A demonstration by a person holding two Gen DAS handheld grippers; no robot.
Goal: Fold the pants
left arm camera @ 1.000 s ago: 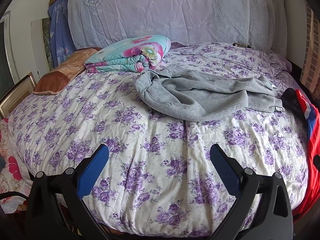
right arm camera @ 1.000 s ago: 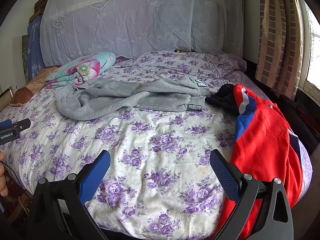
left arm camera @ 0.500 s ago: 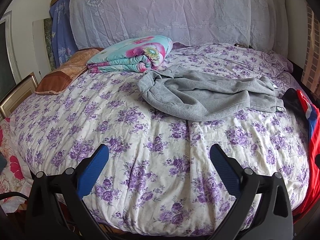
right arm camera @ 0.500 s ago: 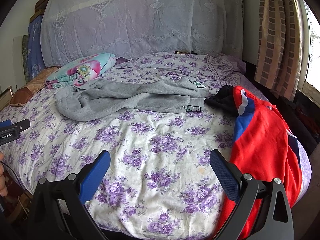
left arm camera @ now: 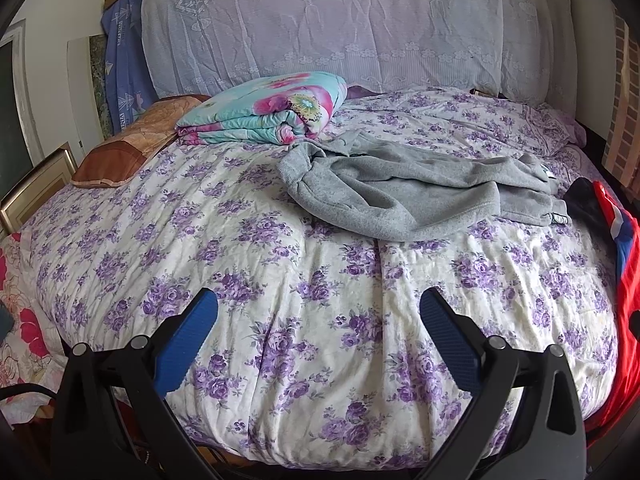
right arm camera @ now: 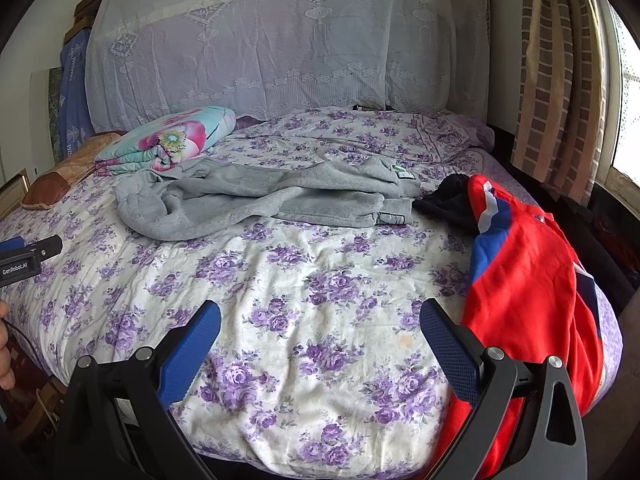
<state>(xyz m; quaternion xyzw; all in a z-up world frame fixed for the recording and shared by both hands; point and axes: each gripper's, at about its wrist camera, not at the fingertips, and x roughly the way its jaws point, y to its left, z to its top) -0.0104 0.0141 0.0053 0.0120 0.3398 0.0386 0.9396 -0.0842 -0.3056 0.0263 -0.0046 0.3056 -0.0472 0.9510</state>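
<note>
While hovering over the near edge of the bed (left arm camera: 280, 360), left gripper (left arm camera: 319, 312) and right gripper (right arm camera: 320, 316): jaws spread, empty, ready to reach. Grey pants (right arm camera: 256, 196) crumpled mid-bed, well apart from both, unfolded; red garment (right arm camera: 528, 280) alongside.

Bare bedspread (right arm camera: 320, 280) lies before the grey pants (right arm camera: 256, 196) (red garment (right arm camera: 528, 292) crowds right edge).

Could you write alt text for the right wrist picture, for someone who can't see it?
Crumpled grey pants lie across a bed with purple flowered bedding, a red garment beside them. The open right tool hovers empty at the near edge.
</note>
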